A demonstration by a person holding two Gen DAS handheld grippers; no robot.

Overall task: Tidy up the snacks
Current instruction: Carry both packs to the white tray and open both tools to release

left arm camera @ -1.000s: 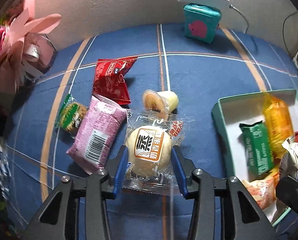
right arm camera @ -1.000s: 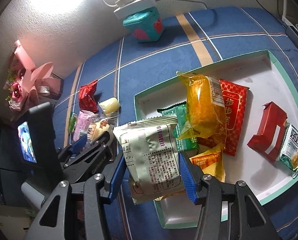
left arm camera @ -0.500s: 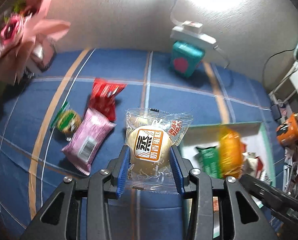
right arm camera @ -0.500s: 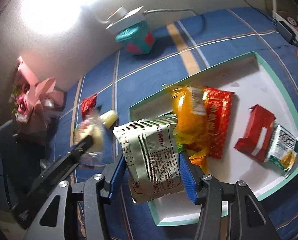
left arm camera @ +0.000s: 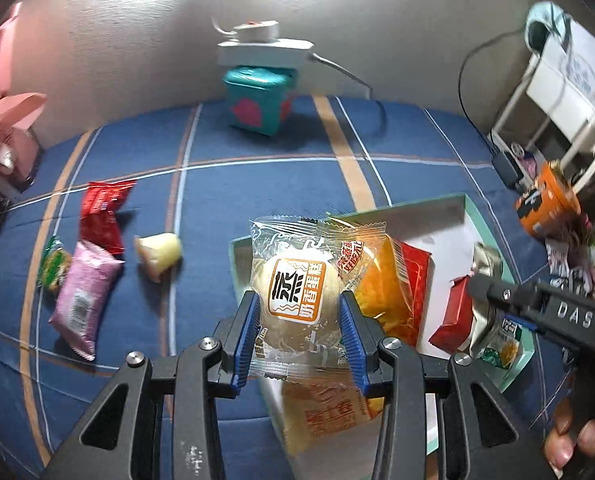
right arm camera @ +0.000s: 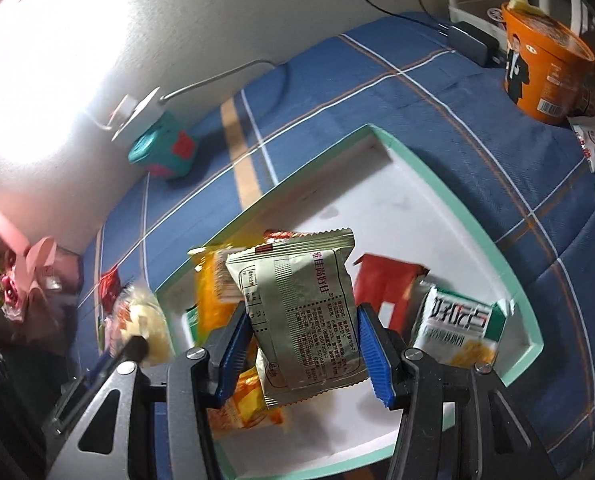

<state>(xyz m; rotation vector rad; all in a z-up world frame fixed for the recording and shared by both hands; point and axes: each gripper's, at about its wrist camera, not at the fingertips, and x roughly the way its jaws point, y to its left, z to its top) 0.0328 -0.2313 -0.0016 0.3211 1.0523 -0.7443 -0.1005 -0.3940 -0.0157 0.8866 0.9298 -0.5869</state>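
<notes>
My left gripper [left arm camera: 299, 334] is shut on a clear-wrapped round steamed cake [left arm camera: 297, 292] and holds it above the left end of the green-rimmed white tray [left arm camera: 485, 228]. My right gripper [right arm camera: 307, 350] is shut on a silver-green snack packet [right arm camera: 301, 320] over the same tray [right arm camera: 449, 200]. In the tray lie an orange packet [left arm camera: 385, 280], red packets [right arm camera: 385, 284] and a green-and-white packet [right arm camera: 457, 328]. On the blue cloth to the left remain a pink packet [left arm camera: 83, 298], a red packet [left arm camera: 101, 216], a small green packet [left arm camera: 53, 268] and a jelly cup [left arm camera: 159, 250].
A teal box [left arm camera: 257, 100] with a white power strip [left arm camera: 263, 46] on top stands at the wall. An orange noodle cup [right arm camera: 541, 76] and a black adapter [right arm camera: 471, 42] sit at the far right. Pink flowers [right arm camera: 17, 292] crowd the left edge. A hand [left arm camera: 573, 444] shows at the lower right.
My left gripper lifted the cake off the cloth and carried it right, over the tray. My right gripper moved further across the tray with the silver-green packet.
</notes>
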